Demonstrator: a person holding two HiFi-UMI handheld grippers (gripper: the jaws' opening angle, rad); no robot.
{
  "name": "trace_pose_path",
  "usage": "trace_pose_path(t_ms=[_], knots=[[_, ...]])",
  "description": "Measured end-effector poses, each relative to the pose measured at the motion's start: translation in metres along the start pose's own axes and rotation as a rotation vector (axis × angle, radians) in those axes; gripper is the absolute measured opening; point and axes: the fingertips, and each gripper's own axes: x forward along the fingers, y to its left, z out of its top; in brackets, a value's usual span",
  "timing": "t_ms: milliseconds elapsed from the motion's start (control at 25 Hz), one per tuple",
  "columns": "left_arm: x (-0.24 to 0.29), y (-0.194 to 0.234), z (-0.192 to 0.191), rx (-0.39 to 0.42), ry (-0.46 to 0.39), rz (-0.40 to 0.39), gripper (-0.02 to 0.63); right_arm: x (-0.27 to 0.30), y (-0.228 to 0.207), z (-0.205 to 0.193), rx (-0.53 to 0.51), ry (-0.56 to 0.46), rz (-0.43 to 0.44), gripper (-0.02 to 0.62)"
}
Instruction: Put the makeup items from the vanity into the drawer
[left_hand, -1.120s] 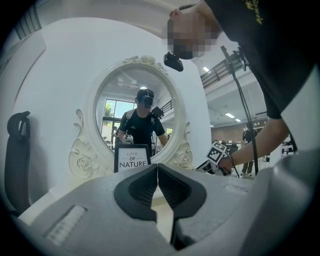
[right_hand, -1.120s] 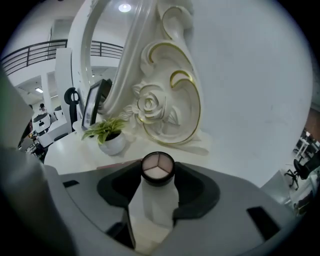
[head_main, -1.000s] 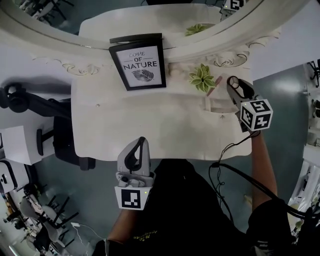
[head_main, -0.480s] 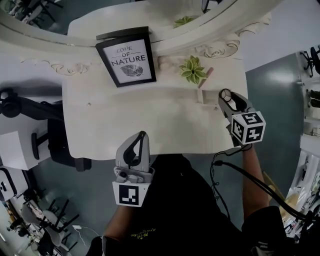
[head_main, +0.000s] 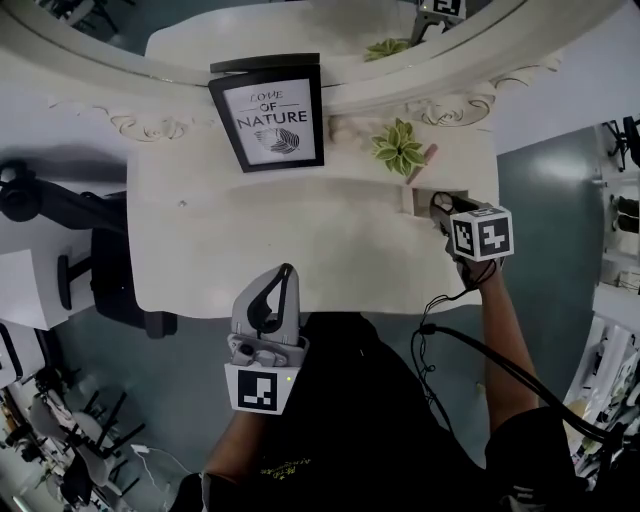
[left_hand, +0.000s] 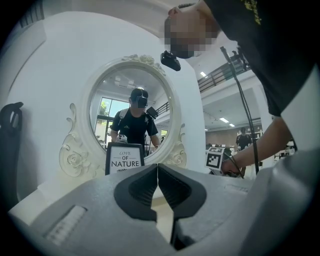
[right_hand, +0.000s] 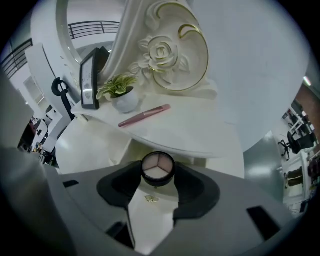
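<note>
- The right hand-held gripper (right_hand: 157, 175) pinched a small round compact (right_hand: 157, 167) between its 2 jaws, which touched the black rim on either side; the lid face showed 3 pale shades.
- In the head view that hand-held gripper was at the open drawer (head_main: 420, 200) near the right end of the white worktop (head_main: 300, 240), its marker cube toward the person. Whether the compact was already inside the drawer I cannot tell.
- A small gold knob (right_hand: 150, 199) showed on the pale surface below the compact.
- The left hand-held gripper (left_hand: 158, 175) had its jaws pressed together with nothing between them; it was held over the near edge of the worktop, well apart from the drawer.
- 1 pink stick-shaped makeup item (right_hand: 145, 115) lay flat on the worktop, just beside a small potted plant (head_main: 400, 148).
- A black-framed print (head_main: 272, 112) stood upright left of the plant, leaning against the ornate white mirror frame (right_hand: 162, 50).
</note>
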Motion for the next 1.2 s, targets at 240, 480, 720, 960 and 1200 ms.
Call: trace_pose_path(t_ms=[240, 480, 720, 960, 1200], knots=[[0.001, 0.010, 0.000, -0.019, -0.017, 0.029, 0.021, 0.014, -0.004, 0.001, 0.028, 0.126, 0.022, 0.209], [0.000, 0.021, 0.000, -0.032, -0.029, 0.055, 0.021, 0.027, -0.008, -0.006, -0.049, 0.285, -0.001, 0.209], [-0.003, 0.036, -0.004, -0.052, -0.046, 0.095, 0.021, 0.037, -0.012, -0.013, -0.014, 0.386, -0.006, 0.210], [-0.007, 0.042, -0.003, -0.064, -0.056, 0.113, 0.022, 0.036, -0.012, -0.014, 0.004, 0.396, -0.007, 0.212], [-0.010, 0.044, 0.002, -0.049, -0.066, 0.116, 0.021, 0.011, -0.007, 0.002, -0.004, 0.274, -0.007, 0.213]])
